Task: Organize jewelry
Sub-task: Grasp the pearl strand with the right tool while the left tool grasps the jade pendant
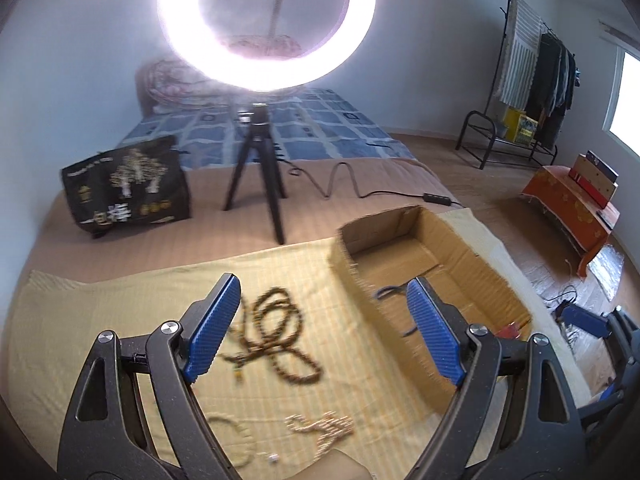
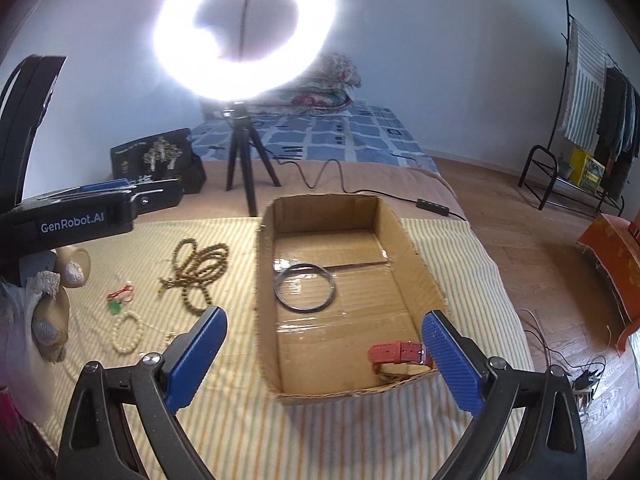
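An open cardboard box (image 2: 416, 264) lies on a yellow striped cloth (image 2: 240, 420); it holds a dark metal bangle (image 2: 276, 286) and a red watch strap (image 2: 394, 352). Left of the box lie a brown bead necklace (image 2: 200, 270), a cream bead bracelet (image 2: 128, 332) and a small red-and-green charm (image 2: 118, 300). In the left wrist view the brown necklace (image 1: 280, 336) lies just beyond my open, empty left gripper (image 1: 324, 296), with pale beads (image 1: 324, 428) nearer. My right gripper (image 2: 324, 320) is open and empty over the box's near end.
A lit ring light on a black tripod (image 2: 244, 160) stands behind the box, with its cable (image 2: 332, 176) trailing right. A black bag (image 2: 156, 160) sits at the back left. The left gripper's body (image 2: 72, 216) shows at the left. A clothes rack (image 2: 580, 120) stands far right.
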{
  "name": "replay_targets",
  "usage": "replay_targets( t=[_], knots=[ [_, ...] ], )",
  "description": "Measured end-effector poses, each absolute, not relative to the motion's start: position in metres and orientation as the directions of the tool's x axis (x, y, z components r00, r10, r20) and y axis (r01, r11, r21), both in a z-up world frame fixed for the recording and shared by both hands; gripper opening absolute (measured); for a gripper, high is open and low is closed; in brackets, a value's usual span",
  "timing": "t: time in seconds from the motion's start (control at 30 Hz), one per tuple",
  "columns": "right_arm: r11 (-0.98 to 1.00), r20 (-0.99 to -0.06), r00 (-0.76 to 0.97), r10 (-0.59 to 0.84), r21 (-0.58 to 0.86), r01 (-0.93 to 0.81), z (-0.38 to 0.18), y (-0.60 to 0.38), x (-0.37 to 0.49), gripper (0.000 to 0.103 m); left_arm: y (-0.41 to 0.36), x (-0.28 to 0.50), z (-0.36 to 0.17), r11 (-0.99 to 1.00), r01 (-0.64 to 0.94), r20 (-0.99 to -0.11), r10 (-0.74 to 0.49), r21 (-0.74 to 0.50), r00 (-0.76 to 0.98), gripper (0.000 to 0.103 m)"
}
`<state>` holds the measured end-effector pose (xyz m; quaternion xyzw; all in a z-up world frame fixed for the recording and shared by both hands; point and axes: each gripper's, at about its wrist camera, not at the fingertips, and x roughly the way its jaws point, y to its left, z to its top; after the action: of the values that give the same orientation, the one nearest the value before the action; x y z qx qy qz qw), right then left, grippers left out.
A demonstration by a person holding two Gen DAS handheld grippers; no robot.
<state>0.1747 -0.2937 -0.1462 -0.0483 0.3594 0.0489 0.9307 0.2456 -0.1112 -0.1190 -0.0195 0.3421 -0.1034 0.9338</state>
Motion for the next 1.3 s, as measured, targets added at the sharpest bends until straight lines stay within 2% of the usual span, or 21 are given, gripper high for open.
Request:
replay_targets(
  t=[0.33,0.63,0.97,1.07,1.2,1.3],
  knots=[
    [0.976,-0.691,0.712,0.123,-0.047,-0.214,-0.155,-0.247,0.169,0.099,-0.033,0.22,-0.132,0.993,0.103,-0.653,-0.113,-0.055,0.749,0.087],
    [0.956,-0.738,0.651,0.175,-0.031,-0.292,-0.183,-0.21,0.168,0.099,0.027,0.205,-0.171,0.999,0.016,-0.709,-0.043,-0.044,0.704,0.087],
    [0.939,-0.805,0.57,0.167,-0.045,-0.34,-0.224,-0.177,0.178,0.084,0.053,0.206,-0.22,0.995,-0.044,-0.779,-0.042,-0.09,0.626,0.087],
    [0.939,-0.821,0.546,0.166,-0.038,-0.342,-0.236,-0.174,0.181,0.081,0.049,0.209,-0.234,0.995,-0.038,-0.799,-0.054,-0.095,0.599,0.079],
    [0.94,-0.836,0.526,0.157,-0.036,-0.339,-0.248,-0.172,0.187,0.08,0.045,0.214,-0.248,0.994,-0.036,-0.813,-0.064,-0.105,0.579,0.078],
    [0.942,-0.843,0.514,0.158,-0.026,-0.333,-0.253,-0.173,0.191,0.079,0.044,0.219,-0.255,0.993,-0.039,-0.824,-0.072,-0.113,0.562,0.067]
  ],
)
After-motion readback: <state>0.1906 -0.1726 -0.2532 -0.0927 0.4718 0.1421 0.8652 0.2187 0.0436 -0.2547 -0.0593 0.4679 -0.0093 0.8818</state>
